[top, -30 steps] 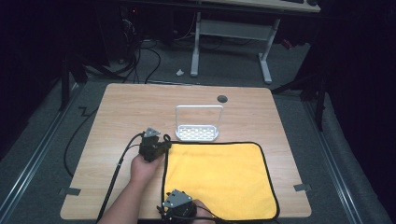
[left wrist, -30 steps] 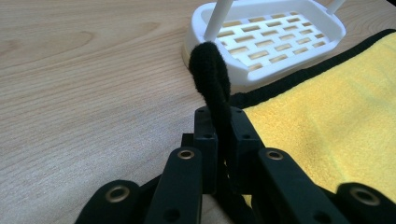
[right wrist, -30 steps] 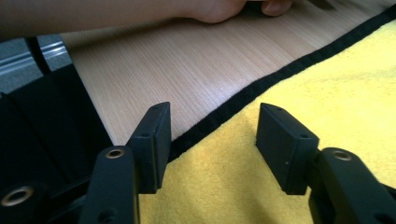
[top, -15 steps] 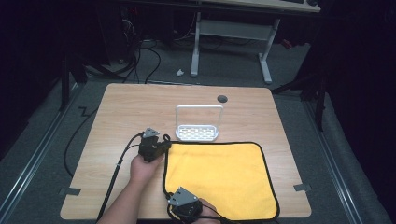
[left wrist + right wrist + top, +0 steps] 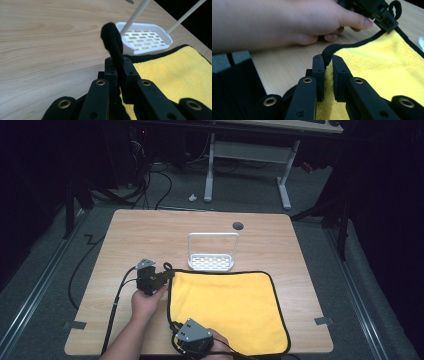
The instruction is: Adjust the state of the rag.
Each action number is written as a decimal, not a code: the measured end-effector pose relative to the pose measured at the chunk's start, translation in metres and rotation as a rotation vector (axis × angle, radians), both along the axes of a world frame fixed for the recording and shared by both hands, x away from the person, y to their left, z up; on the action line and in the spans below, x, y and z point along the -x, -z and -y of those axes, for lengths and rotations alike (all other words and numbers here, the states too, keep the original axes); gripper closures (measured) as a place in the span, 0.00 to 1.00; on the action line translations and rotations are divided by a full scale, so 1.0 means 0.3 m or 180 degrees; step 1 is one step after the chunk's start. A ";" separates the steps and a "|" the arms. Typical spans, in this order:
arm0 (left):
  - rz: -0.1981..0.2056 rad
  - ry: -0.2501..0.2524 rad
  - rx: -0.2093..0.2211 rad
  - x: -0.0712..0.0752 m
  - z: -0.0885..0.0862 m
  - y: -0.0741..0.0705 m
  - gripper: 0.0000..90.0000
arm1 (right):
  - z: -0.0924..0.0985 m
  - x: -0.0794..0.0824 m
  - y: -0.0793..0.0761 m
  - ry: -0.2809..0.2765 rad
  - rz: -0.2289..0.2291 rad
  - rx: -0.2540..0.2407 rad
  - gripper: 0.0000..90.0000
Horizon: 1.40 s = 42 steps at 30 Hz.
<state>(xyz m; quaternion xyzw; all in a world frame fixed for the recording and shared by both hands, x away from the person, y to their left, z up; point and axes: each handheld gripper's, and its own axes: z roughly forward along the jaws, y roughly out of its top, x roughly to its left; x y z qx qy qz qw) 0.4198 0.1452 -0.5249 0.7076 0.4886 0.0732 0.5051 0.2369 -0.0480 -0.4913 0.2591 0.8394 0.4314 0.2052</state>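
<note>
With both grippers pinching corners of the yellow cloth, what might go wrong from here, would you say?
The left gripper holds only the black hem of the yellow cloth; it could slip out on lifting.
The white rack touches the cloth's far edge; a swung cloth may knock it.
The right gripper bites near the edge too.

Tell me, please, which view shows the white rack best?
The high view: the rack stands whole, with its perforated base and hoop handle, just beyond the yellow cloth. The left gripper view shows its base close up, handle cut off. The right gripper view catches only a white sliver at its edge.
</note>
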 end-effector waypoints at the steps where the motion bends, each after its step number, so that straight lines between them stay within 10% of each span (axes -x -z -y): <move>1: 0.0013 -0.0004 -0.0041 0.005 -0.011 -0.004 0.95 | -0.020 0.003 -0.009 -0.0043 0.0027 -0.0026 0.92; 13: 0.0108 -0.0441 -0.0037 0.068 -0.336 -0.100 0.95 | -0.266 0.001 -0.091 -0.0512 0.0166 -0.0254 0.92; 18: 0.0126 -0.0508 0.0008 0.080 -0.374 -0.125 0.95 | -0.304 0.007 -0.111 -0.0574 0.0226 -0.0285 0.92; 32: 0.0167 -0.0362 -0.0216 0.061 0.025 -0.162 0.94 | 0.000 0.036 -0.097 -0.0061 0.0256 -0.0204 0.91; 42: 0.0154 -0.0226 -0.0362 0.052 0.197 -0.167 0.94 | 0.200 0.061 -0.056 0.0244 0.0203 -0.0188 0.91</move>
